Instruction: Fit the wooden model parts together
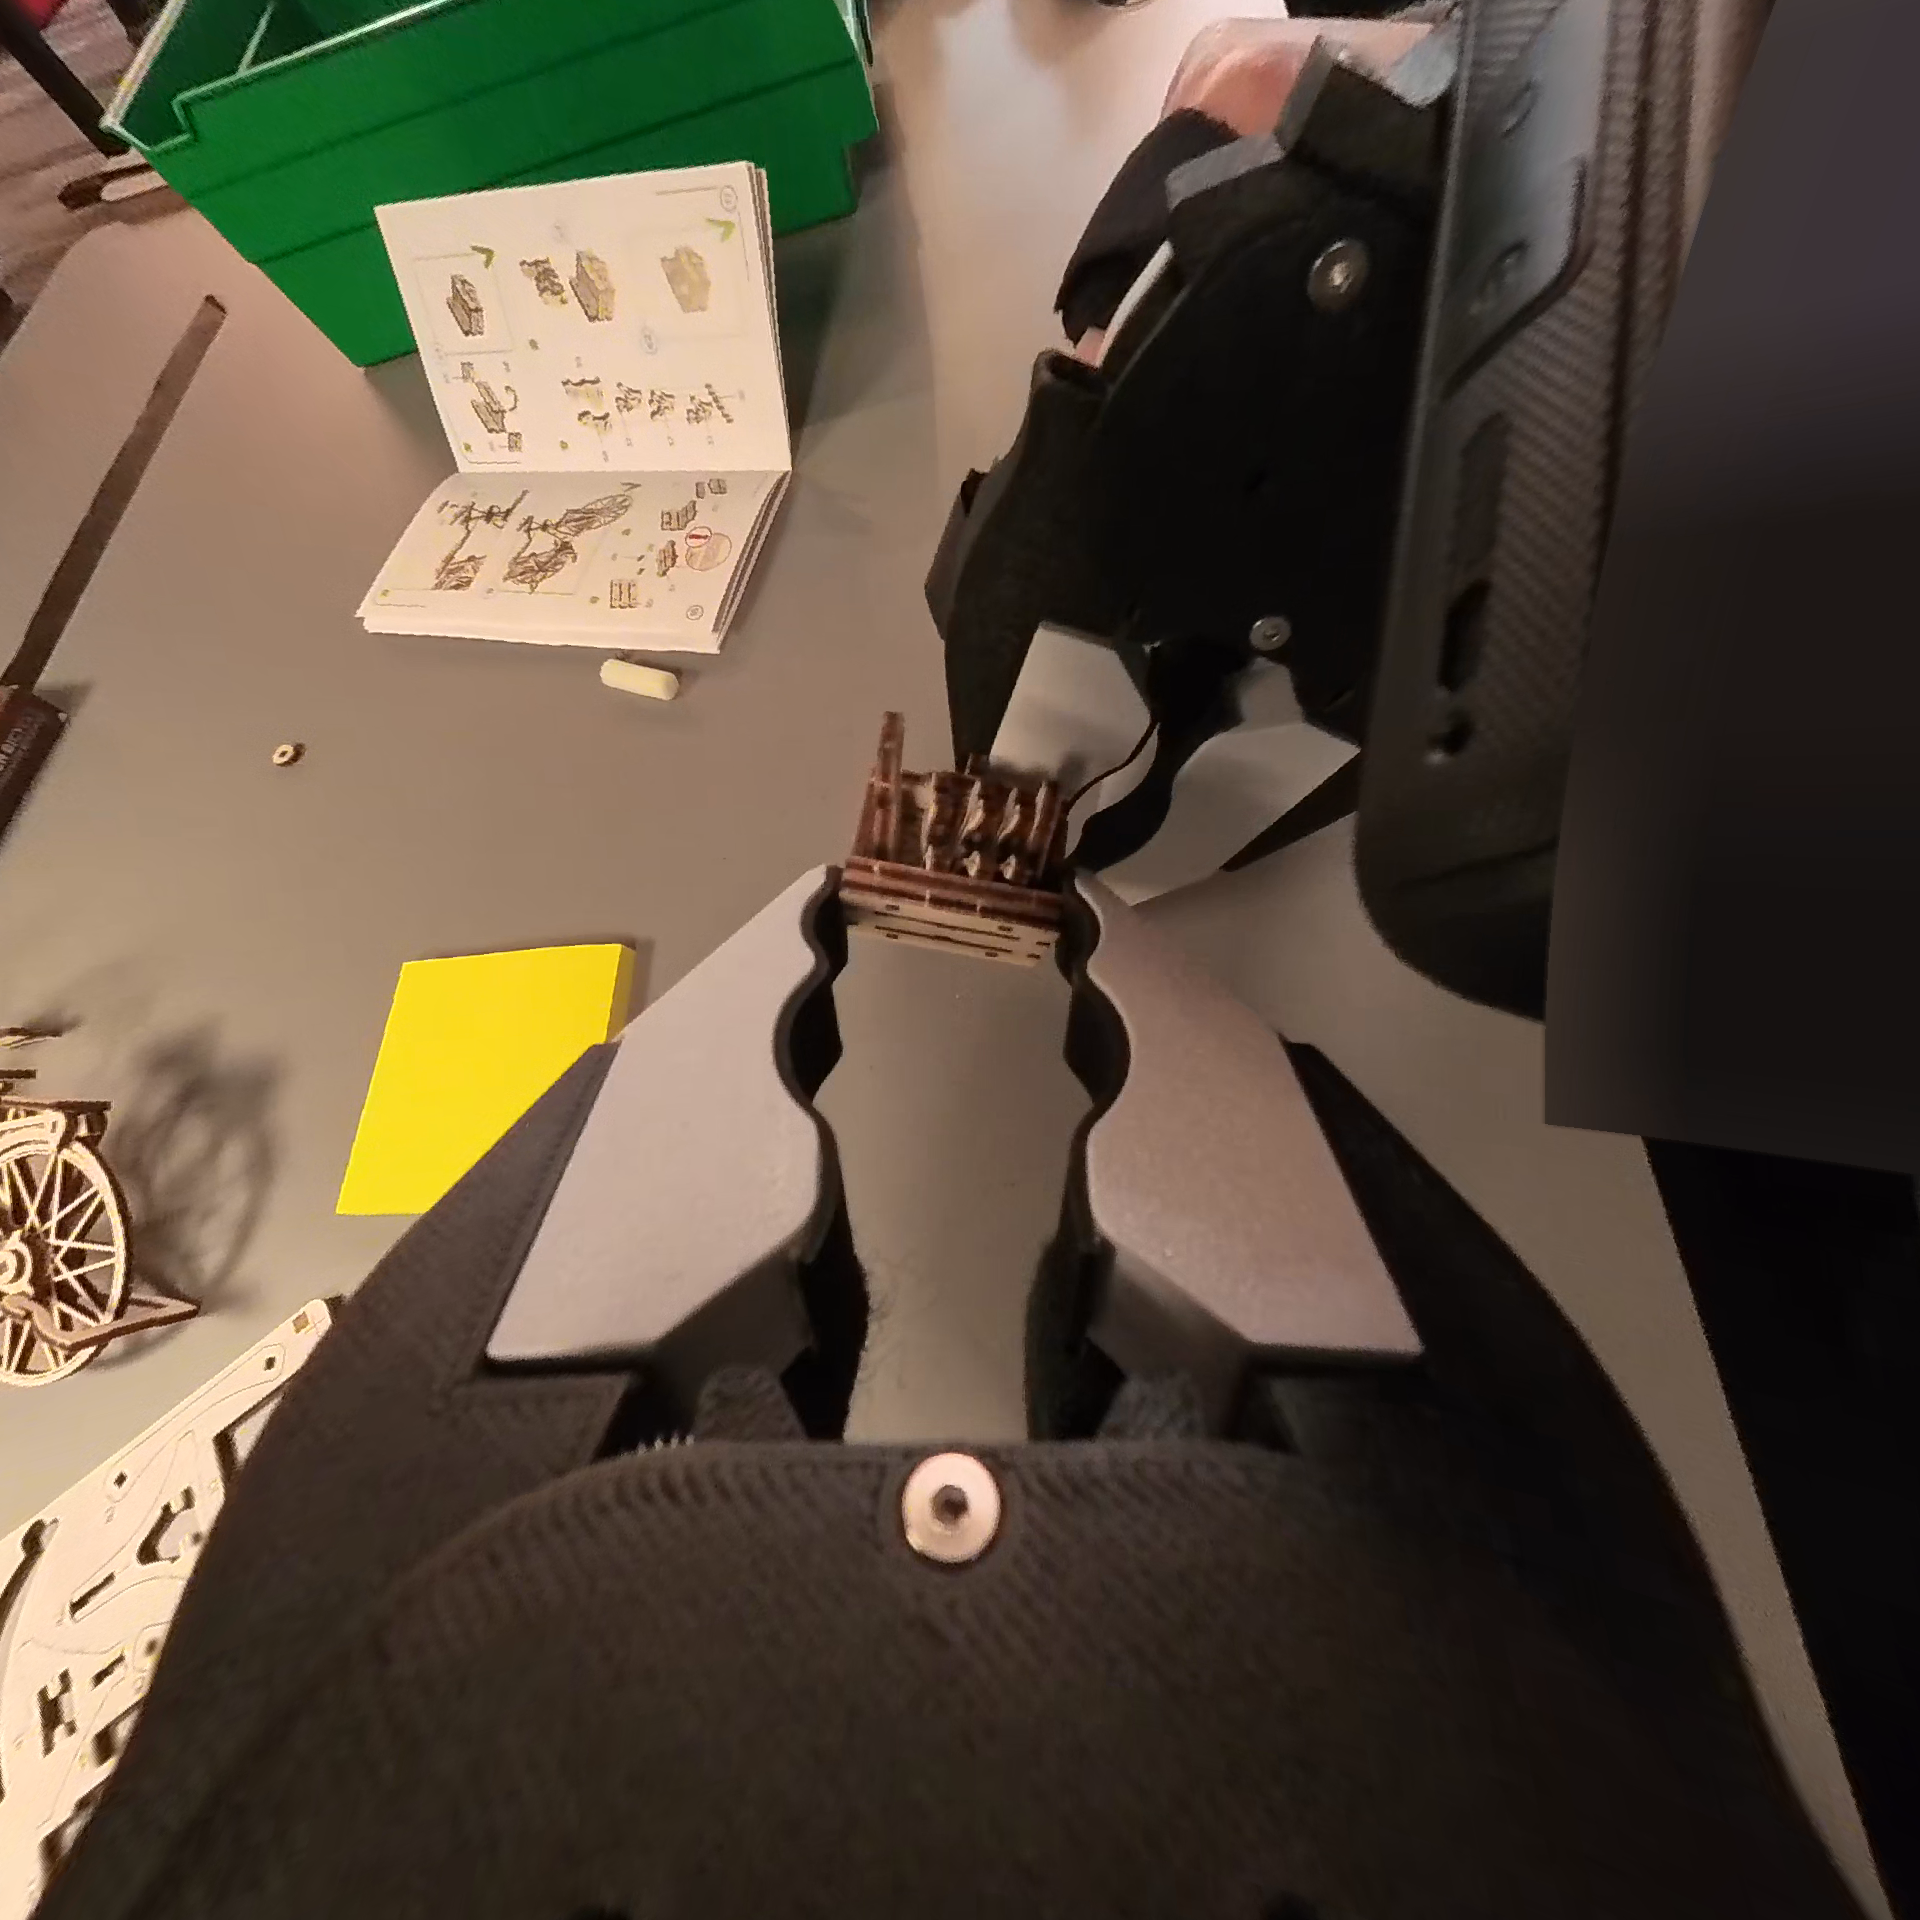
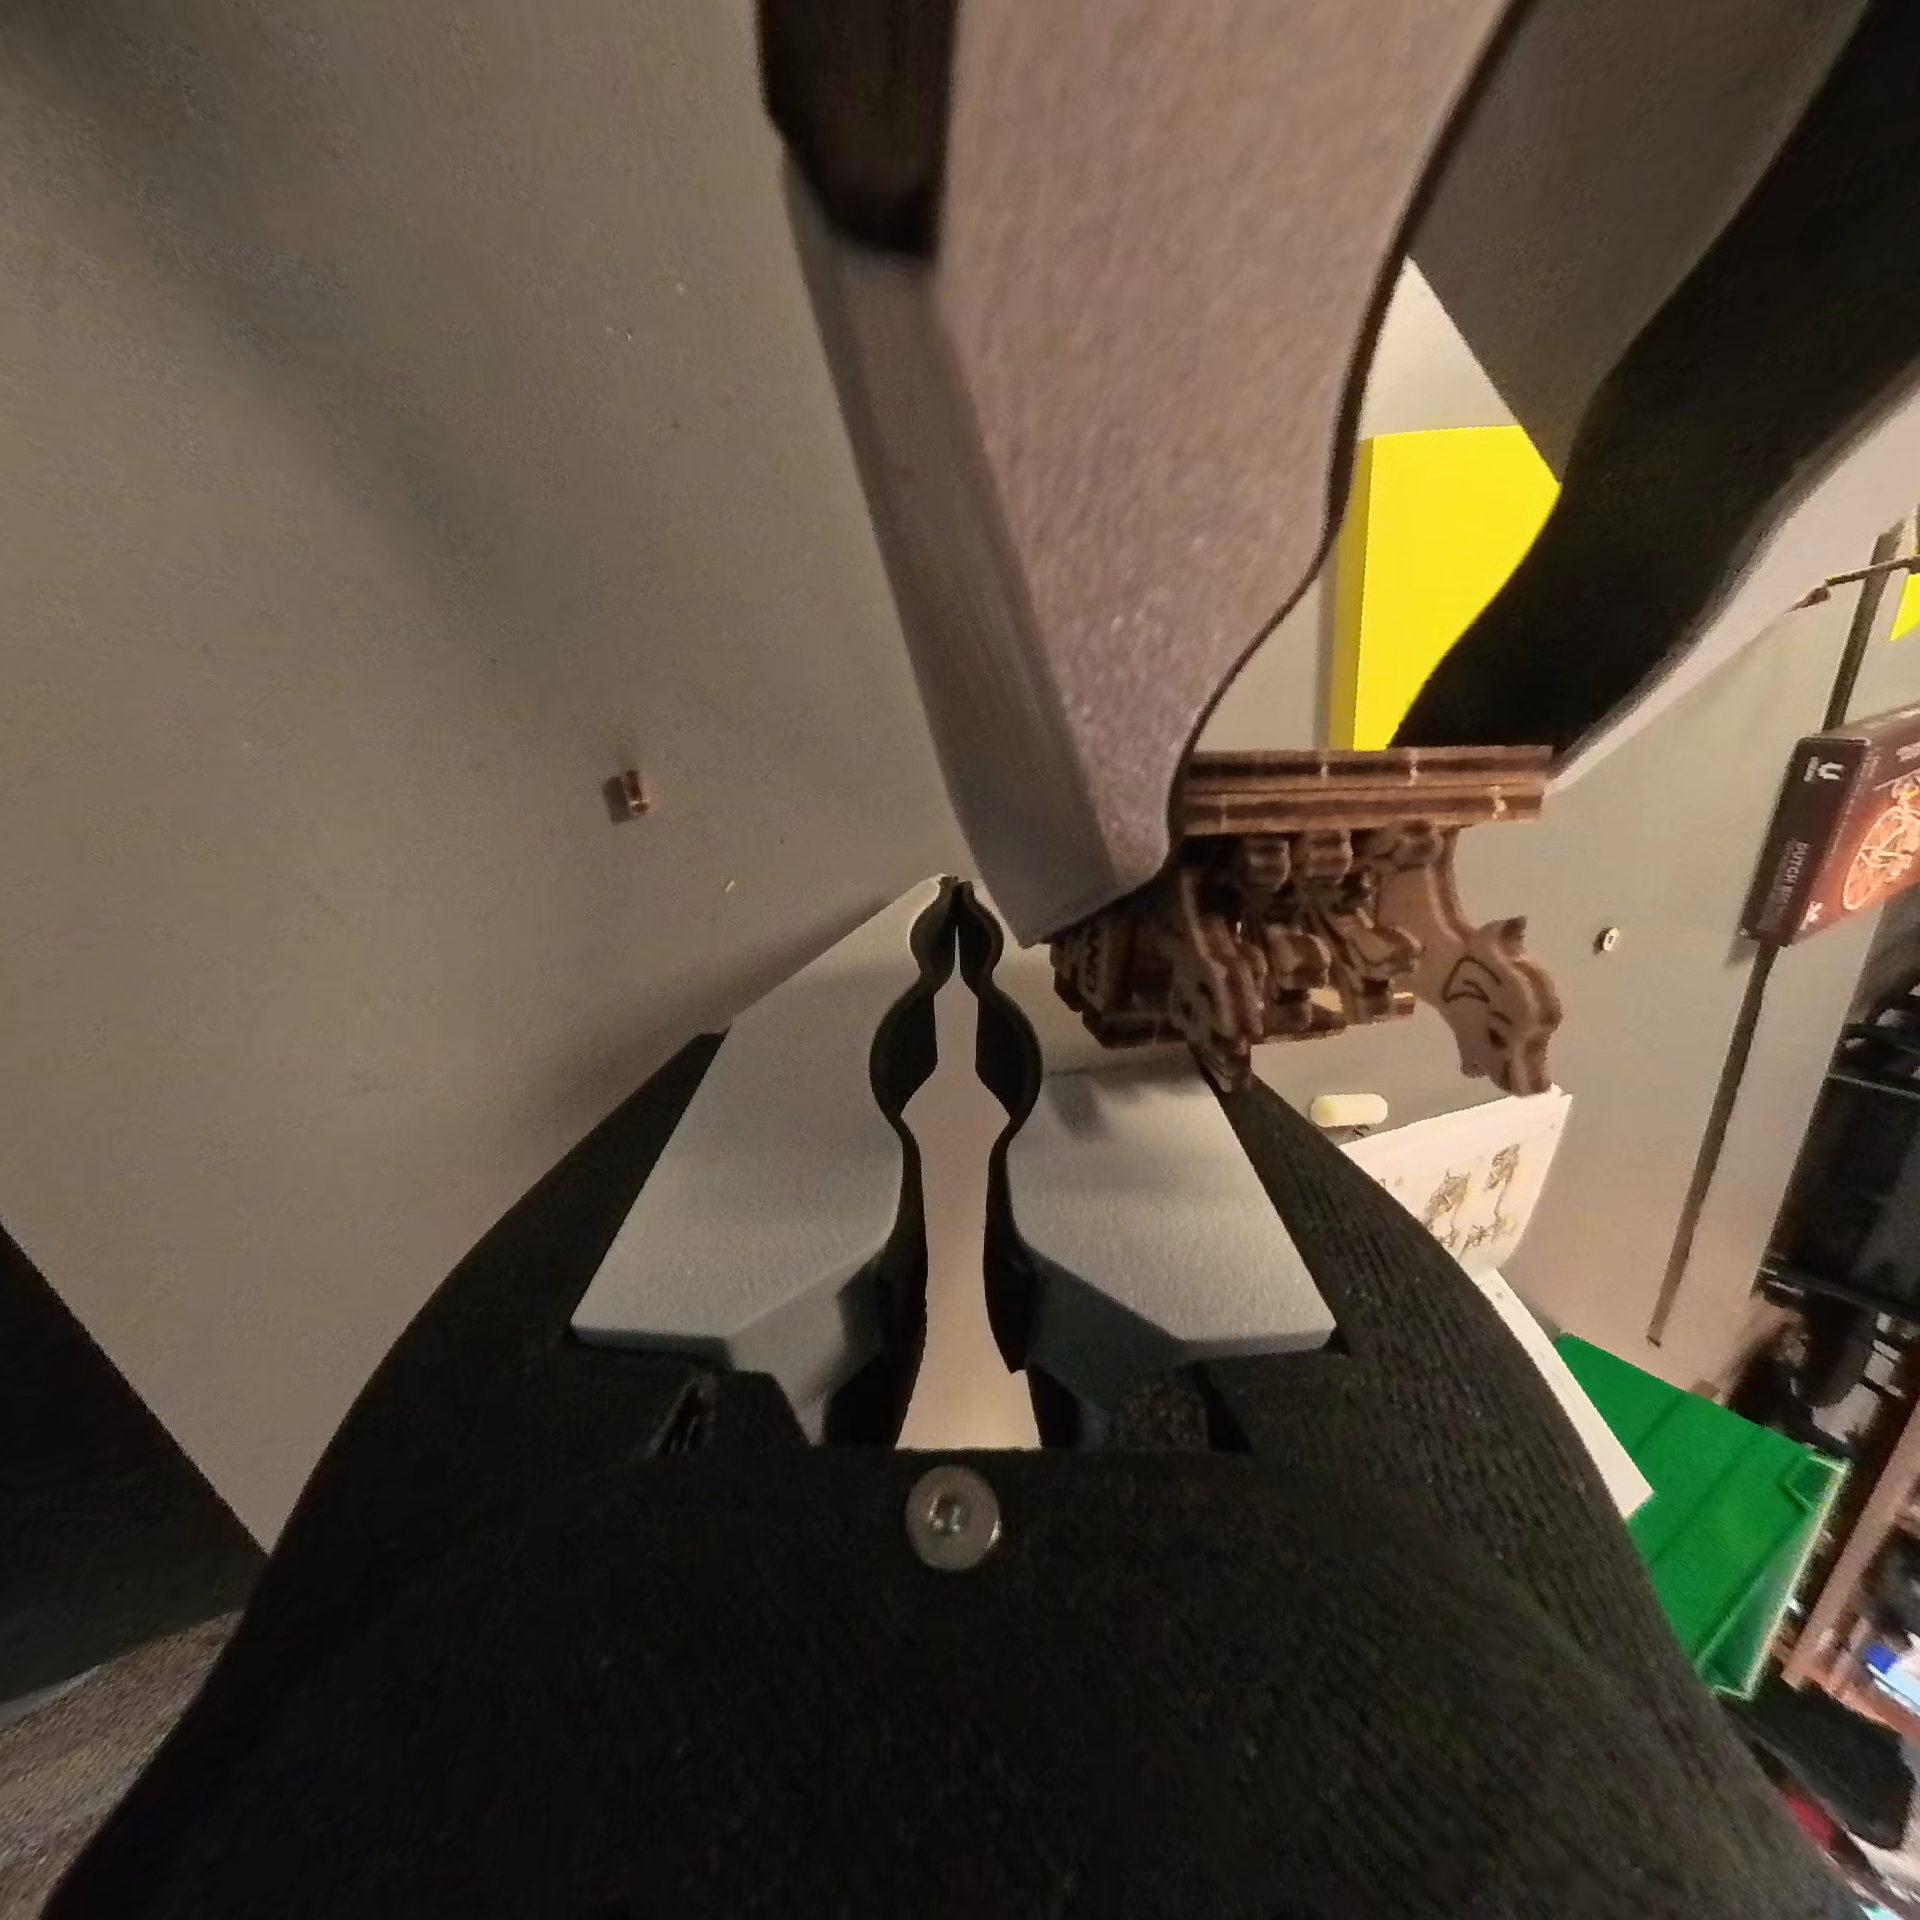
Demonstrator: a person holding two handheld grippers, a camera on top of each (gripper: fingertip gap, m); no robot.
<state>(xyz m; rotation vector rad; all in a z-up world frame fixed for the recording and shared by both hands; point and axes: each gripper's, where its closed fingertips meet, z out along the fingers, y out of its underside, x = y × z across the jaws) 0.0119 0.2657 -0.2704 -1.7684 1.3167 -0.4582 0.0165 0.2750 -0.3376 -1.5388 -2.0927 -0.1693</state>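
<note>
Two hand-held grippers meet above a grey surface [image 1: 260, 883]. The left hand-held gripper [image 1: 951, 914] clamps a small wooden model block [image 1: 951, 868] between its fingertips, holding it in the air at the middle of the left wrist view. The block is made of stacked dark and pale laser-cut layers, with carved pieces sticking out of its far side. The right hand-held gripper [image 2: 956, 920] has its fingertips pressed together; whether a thin part sits between them cannot be told. Its tips are just beside the block, at its far right edge.

On the surface to the far left lies an open instruction booklet [image 1: 582, 416], leaning against a green bin [image 1: 499, 114]. A small pale cylinder [image 1: 639, 681] lies near the booklet's near edge, and a tiny wooden ring [image 1: 288, 752] lies further left. A yellow pad [image 1: 488, 1070] lies left of the left hand-held gripper. At the left edge stands a wooden spoked wheel model [image 1: 57, 1236], with a pale punched parts sheet [image 1: 114, 1538] nearer the camera.
</note>
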